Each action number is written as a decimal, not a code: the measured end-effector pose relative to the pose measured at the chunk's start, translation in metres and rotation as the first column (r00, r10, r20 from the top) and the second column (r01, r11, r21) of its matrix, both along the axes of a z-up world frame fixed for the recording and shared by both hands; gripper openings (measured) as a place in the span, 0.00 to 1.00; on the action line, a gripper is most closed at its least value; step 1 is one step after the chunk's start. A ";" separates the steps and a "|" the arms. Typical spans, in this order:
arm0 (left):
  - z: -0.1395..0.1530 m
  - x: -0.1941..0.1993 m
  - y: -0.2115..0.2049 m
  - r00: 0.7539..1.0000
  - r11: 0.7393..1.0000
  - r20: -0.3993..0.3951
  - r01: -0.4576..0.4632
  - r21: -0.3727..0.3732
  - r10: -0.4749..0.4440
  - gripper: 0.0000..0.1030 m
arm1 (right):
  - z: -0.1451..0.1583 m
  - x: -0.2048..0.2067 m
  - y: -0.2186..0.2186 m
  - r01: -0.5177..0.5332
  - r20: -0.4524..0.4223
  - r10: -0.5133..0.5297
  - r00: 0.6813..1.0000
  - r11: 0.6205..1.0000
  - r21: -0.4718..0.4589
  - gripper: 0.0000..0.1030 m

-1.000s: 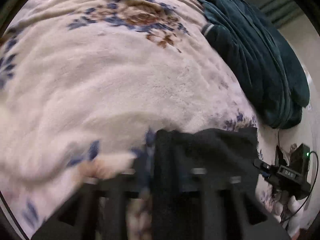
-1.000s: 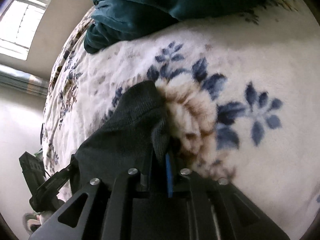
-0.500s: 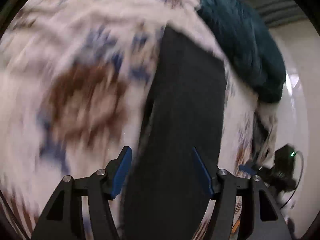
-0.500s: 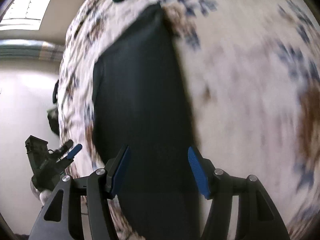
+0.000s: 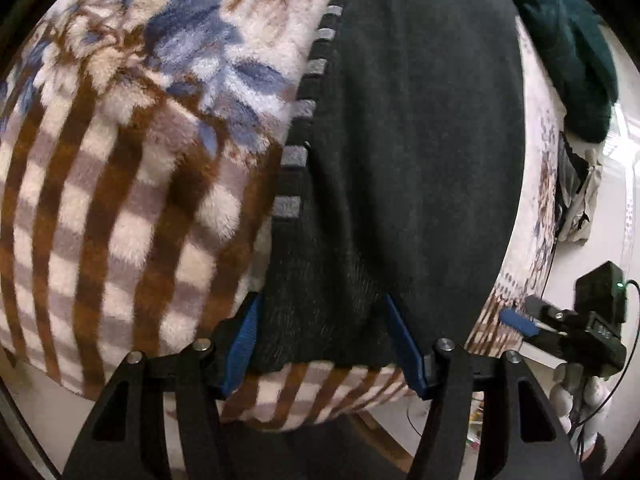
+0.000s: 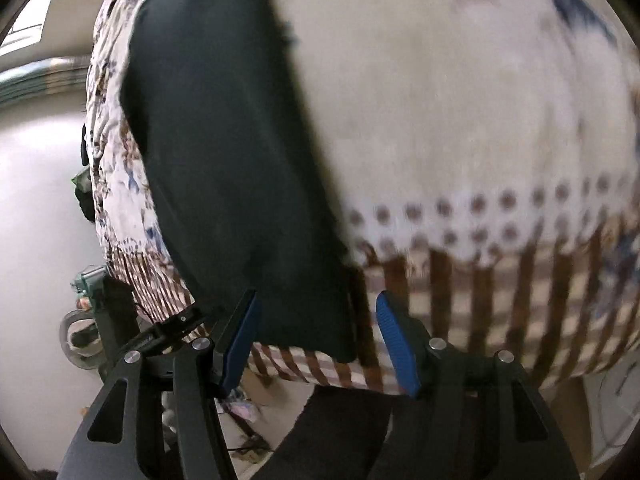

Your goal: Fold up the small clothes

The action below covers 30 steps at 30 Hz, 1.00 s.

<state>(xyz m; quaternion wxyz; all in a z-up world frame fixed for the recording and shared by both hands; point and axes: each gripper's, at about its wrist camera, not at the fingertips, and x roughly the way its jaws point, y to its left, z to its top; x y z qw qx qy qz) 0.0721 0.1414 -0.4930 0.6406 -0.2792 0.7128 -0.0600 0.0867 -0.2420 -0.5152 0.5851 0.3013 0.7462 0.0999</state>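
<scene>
- Blanket (image 5: 120,208): fleece, floral with brown stripes near the hem, spread flat. Serves as the folding surface; its near edge drops off just in front of both tongs.
- Garment (image 5: 420,140): dark knit, laid out long and flat on the blanket, running away from the cameras. A grey-and-black checked trim (image 5: 308,120) runs down its left edge in the left view. Lying spread like this reads as set up for a fold, or just smoothed.
- Left gripper (image 5: 324,344): jaws apart, blue pads on either side of the garment's near hem. Nothing pinched. The hem sits between the fingers, cloth just ahead of the pads; touching or not, I cannot tell.
- Placement judged: parked at the hem's left part so it can take a corner.
- Teal bedding (image 5: 560,40): heaped at the far right of the left view, well clear of the garment.
- Right gripper (image 6: 316,340): also spread wide, holding nothing. It shows in the left view too, low at the right, off the bed edge (image 5: 560,324).
- Right view is motion-blurred. The garment (image 6: 224,152) lies left of centre there, and its near right corner falls between the pads, nearer the left one.
- Judgement: both tongs straddle the near hem, one at each end, ready to close and carry it toward the far end.
</scene>
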 end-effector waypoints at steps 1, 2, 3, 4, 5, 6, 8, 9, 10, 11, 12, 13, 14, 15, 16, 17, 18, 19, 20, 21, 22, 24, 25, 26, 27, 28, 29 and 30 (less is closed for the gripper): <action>0.000 0.001 -0.002 1.000 1.000 0.026 -0.001 0.010 0.001 0.44 | -0.009 -0.008 0.002 0.010 -0.005 -0.010 1.000 1.000 0.018 0.60; 0.001 0.001 -0.003 0.998 1.000 0.057 0.004 0.025 -0.006 0.27 | -0.015 -0.012 0.004 0.017 -0.003 -0.017 1.000 0.999 0.029 0.60; 0.002 0.002 -0.005 0.996 0.999 0.083 0.017 0.031 -0.020 0.09 | -0.023 -0.013 0.008 0.032 -0.001 -0.032 0.999 0.998 0.045 0.60; 0.001 0.001 -0.007 0.994 0.999 0.103 0.027 0.040 -0.031 0.08 | -0.032 -0.015 0.013 0.050 -0.003 -0.050 0.999 0.996 0.075 0.60; 0.005 0.000 -0.011 0.990 0.997 0.131 0.044 0.062 -0.052 0.08 | -0.041 -0.017 0.019 0.071 -0.009 -0.071 0.997 0.991 0.117 0.60; 0.007 -0.002 -0.014 0.987 0.995 0.150 0.053 0.080 -0.064 0.08 | -0.047 -0.019 0.025 0.084 -0.007 -0.084 0.996 0.985 0.148 0.59; 0.017 -0.007 -0.016 0.982 0.993 0.176 0.055 0.106 -0.073 0.08 | -0.050 -0.023 0.035 0.086 0.005 -0.087 0.996 0.984 0.155 0.27; 0.021 -0.010 -0.011 0.981 0.992 0.181 0.046 0.115 -0.067 0.08 | -0.050 -0.023 0.040 0.096 0.008 -0.098 0.995 0.986 0.138 0.09; 0.021 -0.013 -0.005 0.981 0.995 0.187 0.035 0.093 -0.052 0.08 | -0.046 -0.028 0.038 0.121 0.021 -0.125 0.992 0.983 0.138 0.09; 0.023 -0.014 0.001 0.981 0.996 0.190 0.018 0.083 -0.033 0.08 | -0.041 -0.033 0.035 0.129 0.038 -0.134 0.990 0.985 0.115 0.08; 0.020 -0.016 0.003 0.982 0.997 0.187 0.022 0.071 -0.035 0.08 | -0.040 -0.035 0.035 0.129 0.046 -0.134 0.990 0.986 0.102 0.08; 0.019 -0.014 0.002 0.982 0.998 0.183 0.030 0.056 -0.040 0.08 | -0.039 -0.039 0.032 0.122 0.053 -0.127 0.990 0.988 0.092 0.08; 0.016 -0.011 0.000 0.984 0.999 0.174 0.038 0.030 -0.042 0.11 | -0.041 -0.041 0.033 0.108 0.048 -0.113 0.992 0.989 0.103 0.08; 0.013 -0.007 0.001 0.986 0.999 0.163 0.038 0.014 -0.040 0.12 | -0.043 -0.041 0.033 0.105 0.038 -0.110 0.993 0.988 0.114 0.08; 0.007 -0.004 -0.002 0.988 0.999 0.149 0.037 0.004 -0.037 0.14 | -0.045 -0.040 0.029 0.109 0.027 -0.113 0.993 0.987 0.120 0.11; 0.001 0.000 -0.003 0.991 0.999 0.130 0.036 0.008 -0.037 0.26 | -0.050 -0.039 0.029 0.106 0.008 -0.107 0.994 0.988 0.109 0.13; -0.004 0.000 -0.007 0.992 0.999 0.122 0.036 0.004 -0.036 0.27 | -0.052 -0.032 0.025 0.103 -0.003 -0.103 0.995 0.989 0.107 0.22; -0.009 0.001 -0.007 0.992 0.999 0.125 0.027 -0.020 -0.024 0.32 | -0.057 -0.031 0.027 0.103 -0.010 -0.103 0.995 0.987 0.125 0.31; -0.015 0.002 -0.006 0.992 0.999 0.126 0.010 -0.050 -0.004 0.37 | -0.060 -0.029 0.025 0.111 -0.014 -0.110 0.994 0.983 0.149 0.37; -0.022 0.002 -0.005 0.992 0.997 0.122 -0.009 -0.073 0.017 0.38 | -0.062 -0.026 0.024 0.122 -0.016 -0.121 0.992 0.978 0.170 0.47; -0.026 0.003 -0.005 0.992 0.996 0.118 -0.028 -0.085 0.038 0.38 | -0.066 -0.026 0.026 0.136 -0.016 -0.136 0.991 0.971 0.196 0.53; -0.032 0.004 -0.005 0.989 0.991 0.118 -0.072 -0.115 0.085 0.41 | -0.069 -0.024 0.025 0.147 -0.020 -0.146 0.989 0.967 0.209 0.54; -0.031 0.004 -0.006 0.988 0.990 0.121 -0.079 -0.116 0.093 0.41 | -0.072 -0.023 0.027 0.157 -0.023 -0.156 0.988 0.964 0.216 0.54; -0.028 0.005 -0.009 0.986 0.991 0.136 -0.079 -0.108 0.093 0.39 | -0.072 -0.021 0.029 0.161 -0.019 -0.161 0.987 0.962 0.219 0.54; -0.025 0.005 -0.009 0.984 0.993 0.150 -0.077 -0.095 0.091 0.37 | -0.071 -0.021 0.029 0.159 -0.009 -0.161 0.987 0.962 0.222 0.54; -0.022 0.003 -0.010 0.983 0.994 0.166 -0.070 -0.082 0.083 0.19 | -0.068 -0.020 0.033 0.142 0.011 -0.147 0.989 0.967 0.213 0.52; -0.017 0.004 -0.015 0.980 0.996 0.188 -0.055 -0.067 0.067 0.08 | -0.064 -0.021 0.035 0.132 0.027 -0.140 0.990 0.970 0.205 0.47; -0.014 0.007 -0.017 0.978 0.997 0.197 -0.053 -0.053 0.062 0.08 | -0.062 -0.021 0.038 0.122 0.043 -0.132 0.990 0.973 0.196 0.22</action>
